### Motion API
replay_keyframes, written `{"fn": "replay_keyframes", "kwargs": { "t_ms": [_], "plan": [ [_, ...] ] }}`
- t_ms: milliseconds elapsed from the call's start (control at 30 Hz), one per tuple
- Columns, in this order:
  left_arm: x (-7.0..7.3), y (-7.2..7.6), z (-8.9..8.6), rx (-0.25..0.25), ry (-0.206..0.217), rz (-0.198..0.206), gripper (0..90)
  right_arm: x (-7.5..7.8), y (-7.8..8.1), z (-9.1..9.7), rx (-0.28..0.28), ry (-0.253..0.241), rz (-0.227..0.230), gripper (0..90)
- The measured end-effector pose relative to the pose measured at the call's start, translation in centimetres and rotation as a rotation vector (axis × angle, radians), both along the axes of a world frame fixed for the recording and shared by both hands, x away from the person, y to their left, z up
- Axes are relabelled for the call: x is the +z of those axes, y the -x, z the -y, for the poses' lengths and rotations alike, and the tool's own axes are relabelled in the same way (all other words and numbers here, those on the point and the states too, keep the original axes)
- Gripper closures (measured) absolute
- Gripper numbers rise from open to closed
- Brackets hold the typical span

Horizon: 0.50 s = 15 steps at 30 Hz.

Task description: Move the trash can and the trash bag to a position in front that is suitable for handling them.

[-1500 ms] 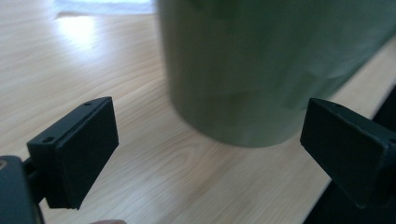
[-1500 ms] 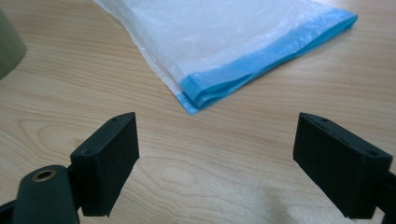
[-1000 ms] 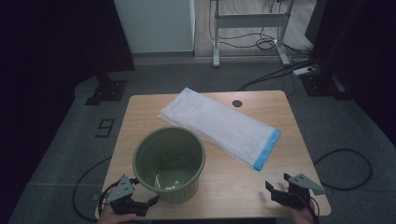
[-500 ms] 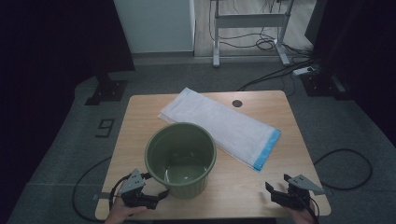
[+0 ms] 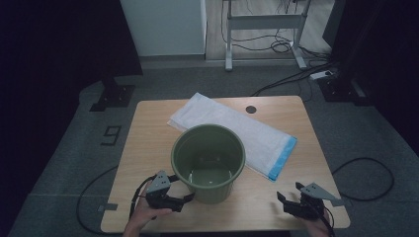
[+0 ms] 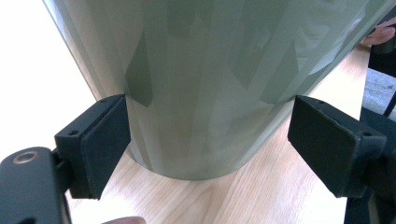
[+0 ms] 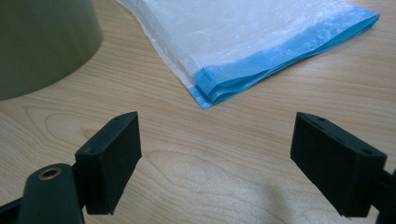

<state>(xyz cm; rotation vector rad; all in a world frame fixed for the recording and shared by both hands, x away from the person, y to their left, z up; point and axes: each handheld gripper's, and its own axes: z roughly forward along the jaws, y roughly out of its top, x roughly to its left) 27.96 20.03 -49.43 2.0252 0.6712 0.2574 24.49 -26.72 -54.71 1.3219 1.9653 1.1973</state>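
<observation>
Smooth round green bucket (image 5: 208, 162) between left gripper's (image 5: 170, 199) jaws.

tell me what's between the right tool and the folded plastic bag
Bare wooden tabletop. In the right gripper view the open right tool faces the blue-edged folded plastic bag across plain wood; the green bucket stands off to one side.

The green bin (image 5: 208, 163) blocks the middle of the tabletop (image 5: 148, 133). Bare wood lies open left of the bin; right of it, past the folded bag (image 5: 237, 131), a clear strip runs beside the right tongs (image 5: 291, 205).
</observation>
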Motion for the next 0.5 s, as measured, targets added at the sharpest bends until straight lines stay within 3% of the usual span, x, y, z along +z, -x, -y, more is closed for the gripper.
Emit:
{"fn": "replay_keyframes", "kwargs": {
  "t_ms": [333, 500],
  "plan": [
    [0.4, -1.0, 2.2, -0.002, -0.024, -0.021, 12.0, 0.1, -0.2, 0.0, 0.005, -0.002, 0.004, 15.7],
    [0.3, 0.1, 1.4, 0.062, -0.057, -0.023, 11.6, 0.3, -0.4, -0.2, 0.015, -0.005, 0.010, 15.7]
  ]
}}
